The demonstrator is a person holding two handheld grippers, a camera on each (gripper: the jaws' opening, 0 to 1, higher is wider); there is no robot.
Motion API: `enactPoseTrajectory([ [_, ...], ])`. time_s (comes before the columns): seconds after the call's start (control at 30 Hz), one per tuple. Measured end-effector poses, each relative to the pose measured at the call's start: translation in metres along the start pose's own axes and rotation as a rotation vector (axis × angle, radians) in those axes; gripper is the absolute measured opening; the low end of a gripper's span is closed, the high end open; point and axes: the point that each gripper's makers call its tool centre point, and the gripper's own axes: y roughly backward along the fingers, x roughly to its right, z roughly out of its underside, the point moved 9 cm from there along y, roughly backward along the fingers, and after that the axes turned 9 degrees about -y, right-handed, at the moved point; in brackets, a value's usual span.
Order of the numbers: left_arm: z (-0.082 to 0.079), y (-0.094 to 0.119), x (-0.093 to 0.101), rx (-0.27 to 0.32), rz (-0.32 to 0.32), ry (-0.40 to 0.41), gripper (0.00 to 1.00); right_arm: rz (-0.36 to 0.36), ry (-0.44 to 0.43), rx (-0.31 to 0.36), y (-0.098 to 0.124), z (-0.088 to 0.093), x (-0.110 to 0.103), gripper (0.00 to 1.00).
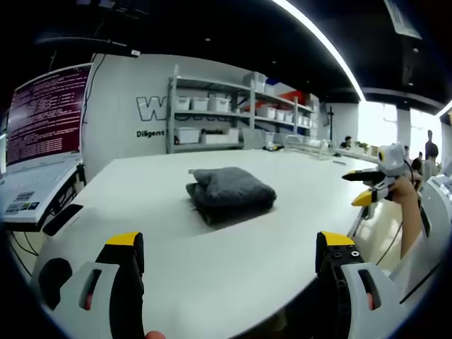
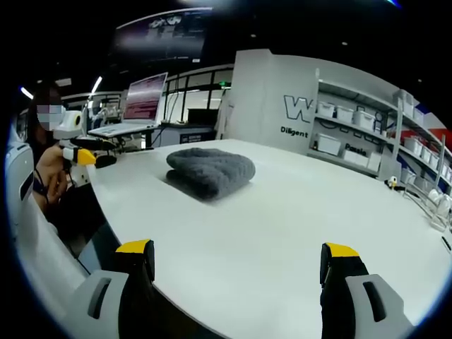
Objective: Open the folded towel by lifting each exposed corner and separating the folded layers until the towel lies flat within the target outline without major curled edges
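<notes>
Both my claws, left (image 1: 229, 258) and right (image 2: 240, 265), hang wide open near the table (image 1: 233, 282) edge, ready for the folded towel (image 1: 230, 193) farther off.

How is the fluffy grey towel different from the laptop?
The towel is dark grey, soft and folded into a lump; the laptop is hard and stands open with its screen lit. The towel lies out in the middle of the white table; the laptop sits off at its edge. Neither is touched: the left tongs and right tongs are open, short of the towel.
</notes>
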Motion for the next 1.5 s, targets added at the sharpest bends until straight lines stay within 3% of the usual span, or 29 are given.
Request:
enactPoseTrajectory([
  [0.67, 0.001, 0.003, 0.0, 0.001, -0.009, 0.003, 0.99, -0.014, 0.039, -0.023, -0.01, -0.003, -0.003, 0.99],
  [1.5, 0.003, 0.006, 0.0, -0.001, -0.01, -0.001, 0.99, -0.118, 0.255, -0.077, -0.058, -0.038, -0.03, 0.99],
])
